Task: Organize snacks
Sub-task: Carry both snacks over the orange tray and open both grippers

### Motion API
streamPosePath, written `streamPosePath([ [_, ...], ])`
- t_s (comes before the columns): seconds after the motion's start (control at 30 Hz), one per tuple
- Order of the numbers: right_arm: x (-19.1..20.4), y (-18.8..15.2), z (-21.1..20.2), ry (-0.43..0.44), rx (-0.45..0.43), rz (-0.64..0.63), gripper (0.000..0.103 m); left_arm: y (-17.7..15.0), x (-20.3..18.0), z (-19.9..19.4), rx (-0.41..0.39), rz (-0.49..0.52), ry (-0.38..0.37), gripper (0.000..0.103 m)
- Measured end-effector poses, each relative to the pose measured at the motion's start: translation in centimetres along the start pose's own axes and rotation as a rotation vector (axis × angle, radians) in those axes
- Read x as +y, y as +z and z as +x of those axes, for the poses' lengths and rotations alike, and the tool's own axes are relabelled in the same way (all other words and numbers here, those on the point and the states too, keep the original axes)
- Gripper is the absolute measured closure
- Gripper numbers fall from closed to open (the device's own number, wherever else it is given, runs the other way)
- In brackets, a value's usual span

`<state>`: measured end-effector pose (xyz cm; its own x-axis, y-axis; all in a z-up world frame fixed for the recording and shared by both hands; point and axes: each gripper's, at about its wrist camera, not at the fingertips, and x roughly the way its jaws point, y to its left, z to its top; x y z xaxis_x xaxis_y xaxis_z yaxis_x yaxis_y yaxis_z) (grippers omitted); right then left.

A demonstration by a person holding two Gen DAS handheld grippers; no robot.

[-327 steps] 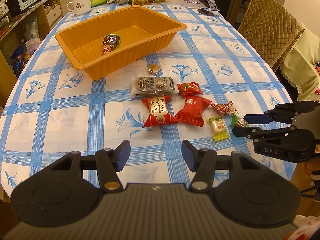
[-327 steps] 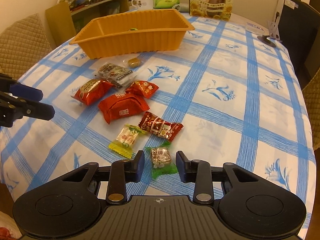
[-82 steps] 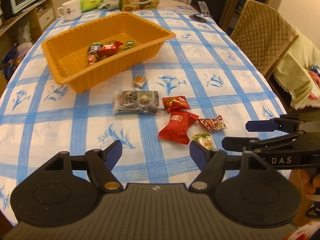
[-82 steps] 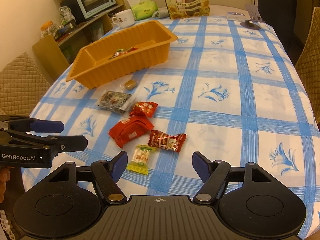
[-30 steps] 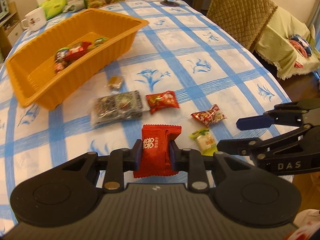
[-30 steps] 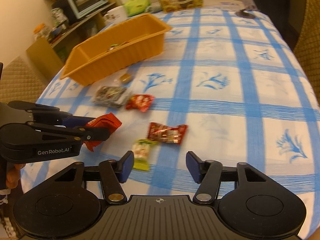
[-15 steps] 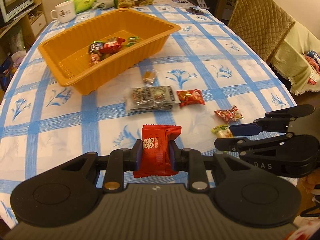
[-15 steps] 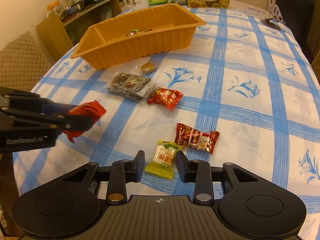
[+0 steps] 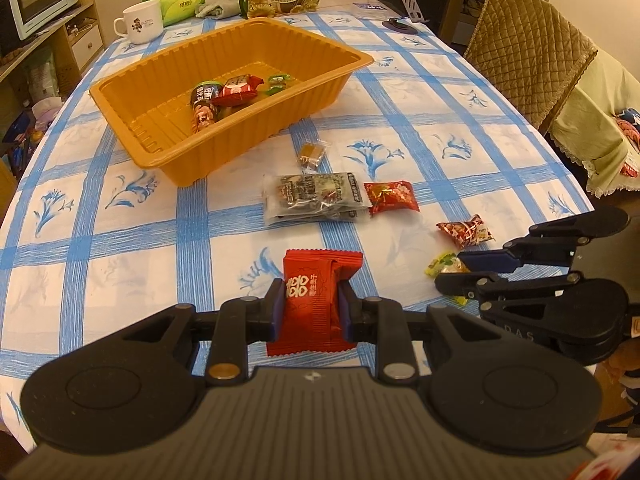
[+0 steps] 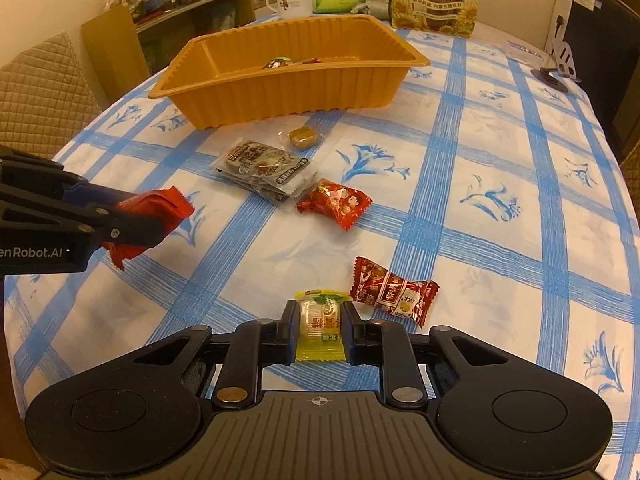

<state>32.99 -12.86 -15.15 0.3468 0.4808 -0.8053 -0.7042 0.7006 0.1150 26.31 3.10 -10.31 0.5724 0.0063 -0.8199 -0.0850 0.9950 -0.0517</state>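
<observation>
Left wrist view, midway through a snack tidy-up on a blue-checked tablecloth (image 9: 120, 240): the left gripper (image 9: 311, 307) is clamped on a red packet (image 9: 316, 300), held off the cloth short of the orange tray (image 9: 240, 142). Three snacks already lie inside that tray: a dark wrapped one (image 9: 204, 106), a red one (image 9: 238, 90) and a small green one (image 9: 278, 82). From the right wrist view, the right gripper (image 10: 320, 326) has just been closing, and its jaws now press both sides of a yellow-green candy (image 10: 320, 316) that appears to sit on the table, not yet lifted. Four pieces remain loose between the grippers and the tray: a dark red twist-wrapped sweet (image 10: 390, 290) just beside the yellow-green one, a shiny red packet (image 10: 336, 202), a clear-wrapped dark packet (image 10: 264, 166) touching it, and a small brown cube (image 10: 302, 136) close to the tray's near wall (the mug, tissue pack and seed bag at the far end seem to be no part of the job). By this count three snacks are stowed, two are in the grippers and four wait, so the work looks under halfway done.
</observation>
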Motion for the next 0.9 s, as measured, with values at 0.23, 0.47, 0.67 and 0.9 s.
streamPosePath([
  [0.23, -0.2, 0.3, -0.8, 0.078, 0.008, 0.028, 0.081, 0.7, -0.3, -0.5, -0.018, 0.002, -0.009, 0.078],
  [0.47, -0.8, 1.9, -2.8, 0.163, -0.029, 0.093, 0.081, 2.3, 0.2, -1.9, -0.067, -0.026, -0.017, 0.078],
  [0.67, -1.4, 4.5, -3.8, 0.187, -0.083, 0.112, 0.081, 4.5, 1.4, -3.2, -0.123, -0.054, -0.015, 0.078],
  [0.9, -2.7, 8.7, -4.0, 0.192, -0.154, 0.120, 0.081, 7.4, 3.6, -3.5, -0.182, -0.085, 0.026, 0.078],
])
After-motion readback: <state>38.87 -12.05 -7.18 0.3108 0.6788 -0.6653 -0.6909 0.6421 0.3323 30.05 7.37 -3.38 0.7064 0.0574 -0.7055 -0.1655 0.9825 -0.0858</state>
